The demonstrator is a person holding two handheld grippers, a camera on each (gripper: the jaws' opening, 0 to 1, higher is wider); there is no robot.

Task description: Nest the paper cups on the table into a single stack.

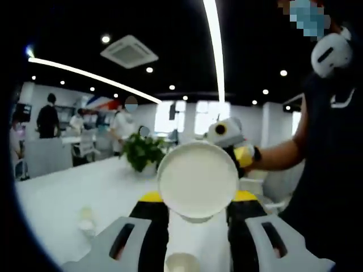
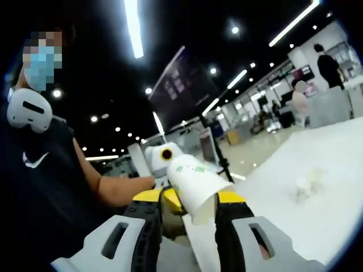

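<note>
The left gripper [image 1: 197,212] has its jaws clamped on a paper cup [image 1: 197,179], base toward the camera, above the white counter [image 1: 68,198]. The right gripper [image 2: 189,207] grips a second cup [image 2: 195,184] between its jaws, raised off the counter. Small cups [image 1: 86,220] stand on the counter near its edge.

The left gripper [image 1: 198,212] is clamping a white paper cup [image 1: 197,179] between its yellow-tipped jaws, the cup's base facing the camera. Below it, near the bottom edge, another cup's rim [image 1: 181,263] is showing. The right gripper [image 1: 231,141] is hovering just behind, held by a person in dark clothes at right. A potted plant [image 1: 142,152] is sitting farther back on the white table [image 1: 68,198].
</note>
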